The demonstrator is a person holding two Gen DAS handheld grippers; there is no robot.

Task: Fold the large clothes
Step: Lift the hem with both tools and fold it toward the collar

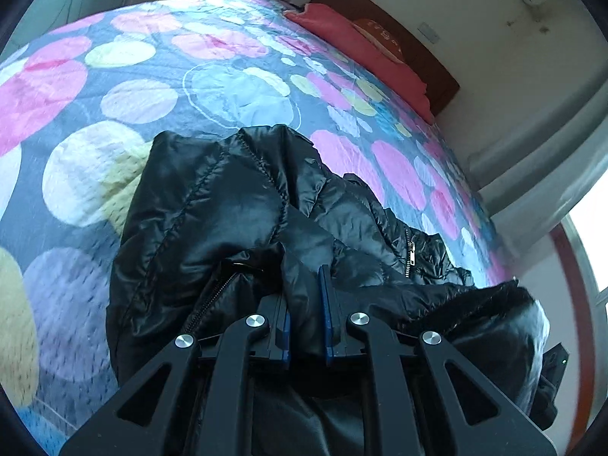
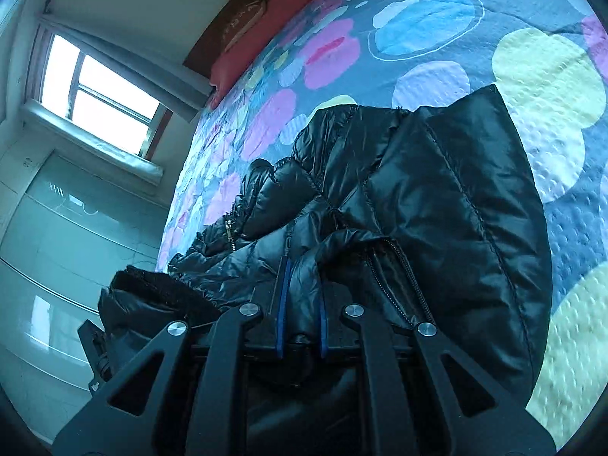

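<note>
Left gripper (image 1: 307, 296): I see both blue-edged fingers pinched onto a thick fold of the black puffer jacket (image 1: 235, 205), fabric bunched between the pads.
Left pose: I read it as tilted, pointing along the bed with the bedspread (image 1: 125, 102) filling the view beyond the jacket; the horizon is rolled.
Right gripper (image 2: 303, 288): narrow gap, clamped on another fold of the same jacket (image 2: 448, 197), next to the open zipper (image 2: 399, 266).
Right pose: also rolled, aimed over the bed toward the headboard end.
Jacket: lying on the bedspread, near edge lifted in both grips, the rest slumped forward in a crumpled heap. Pocket zip pull (image 1: 409, 256) shows in the left view.
Other gripper: I catch part of a black housing (image 1: 553, 364) at the right edge of the left view, jacket draped over it.
Bed: red pillow (image 1: 364, 49) at the far end against a dark headboard (image 1: 429, 53).
Room: window (image 2: 98, 87) beside the bed in the right view.
</note>
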